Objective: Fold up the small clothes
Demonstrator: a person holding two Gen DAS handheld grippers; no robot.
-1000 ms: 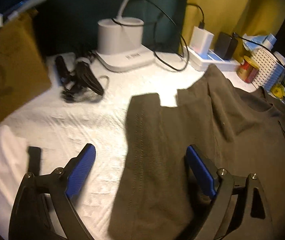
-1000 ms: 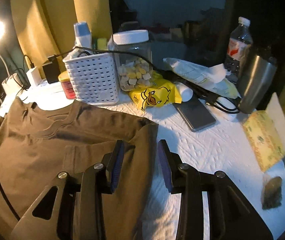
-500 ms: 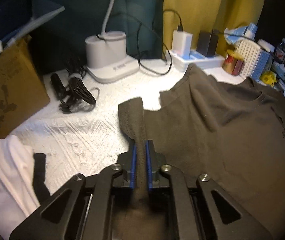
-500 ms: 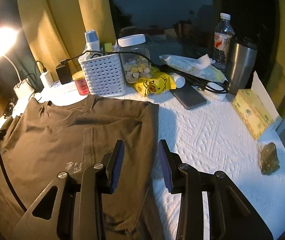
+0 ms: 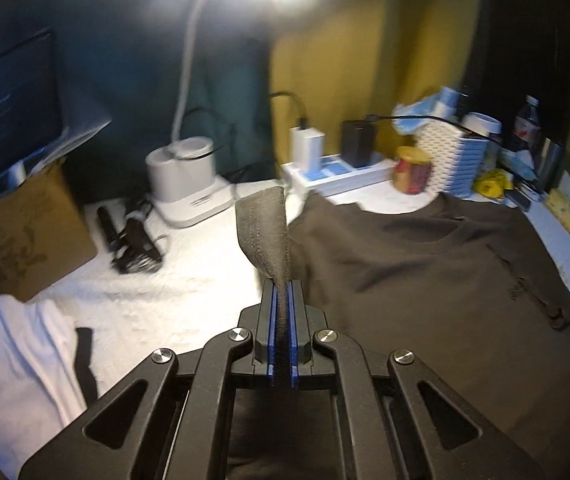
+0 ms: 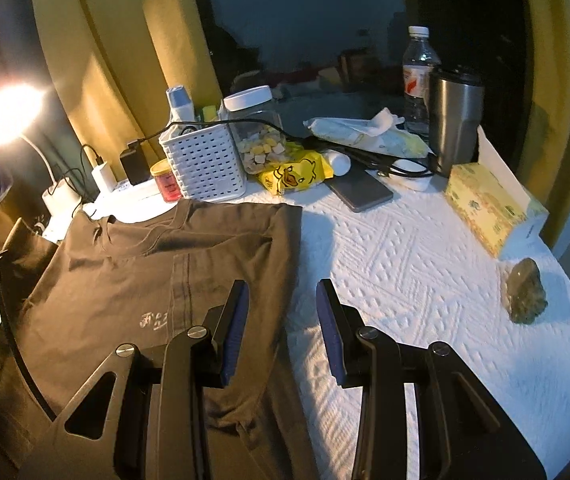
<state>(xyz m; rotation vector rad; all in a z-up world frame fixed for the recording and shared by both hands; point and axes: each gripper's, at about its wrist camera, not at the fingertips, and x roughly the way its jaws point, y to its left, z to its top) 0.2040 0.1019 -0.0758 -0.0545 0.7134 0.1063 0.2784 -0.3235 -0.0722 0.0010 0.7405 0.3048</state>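
Observation:
A dark brown T-shirt [image 5: 437, 280] lies spread on the white textured table cover [image 5: 173, 292]. My left gripper [image 5: 283, 300] is shut on the shirt's sleeve [image 5: 265, 224], which stands lifted off the cover as a narrow strip between the blue pads. In the right wrist view the same T-shirt [image 6: 137, 280] lies with its right side folded inward, small pale lettering on the chest. My right gripper [image 6: 283, 300] hangs open above the shirt's right edge; the left pad is over cloth, the right pad over the table cover [image 6: 425, 264], gripping nothing.
Behind the shirt stand a white lamp base [image 5: 185, 180], a power strip with chargers [image 5: 337, 168], a red jar [image 5: 411, 170] and a white basket [image 6: 205, 164]. A cardboard box [image 5: 21, 236], white cloth [image 5: 9, 360], phone [image 6: 359, 192], steel tumbler [image 6: 455, 116], tissue box [image 6: 489, 212] and stone [image 6: 525, 292] ring the table.
My left gripper went from wide open over the sleeve to shut on it, then lifted the sleeve up. My right gripper drew back along the shirt's right edge, still open.

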